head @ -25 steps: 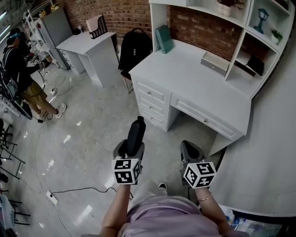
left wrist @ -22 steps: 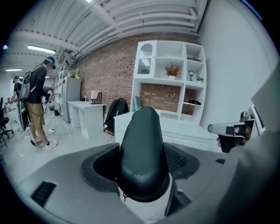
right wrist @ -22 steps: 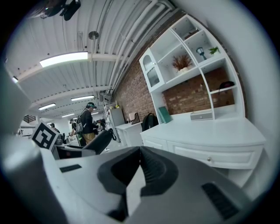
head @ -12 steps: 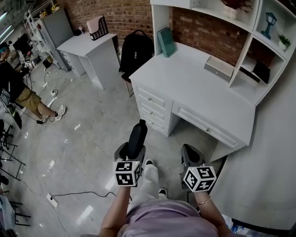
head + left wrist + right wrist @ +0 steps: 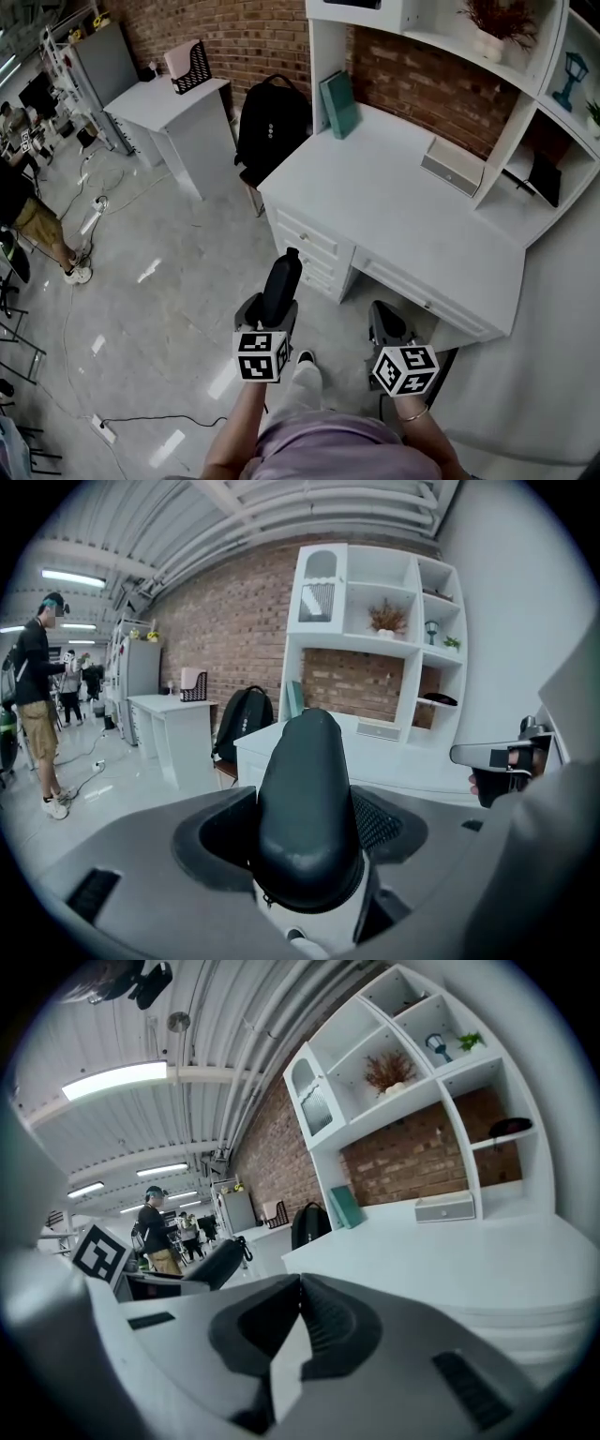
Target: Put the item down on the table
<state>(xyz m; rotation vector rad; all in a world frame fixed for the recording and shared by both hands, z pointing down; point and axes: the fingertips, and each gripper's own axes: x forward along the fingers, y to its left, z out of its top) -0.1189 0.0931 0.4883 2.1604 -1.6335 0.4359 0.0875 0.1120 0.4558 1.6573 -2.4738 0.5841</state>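
The left claw [image 5: 267, 315] is spread wide and clamped on a dark case [image 5: 307, 799], which sticks out forward between its jaws. Just to its right, the right claw [image 5: 298, 1321] is closed tight and holds nothing. Ahead of both claws stands the white table [image 5: 394, 202]. At its far edge lean a teal book [image 5: 337, 103] and a grey box [image 5: 452, 167].
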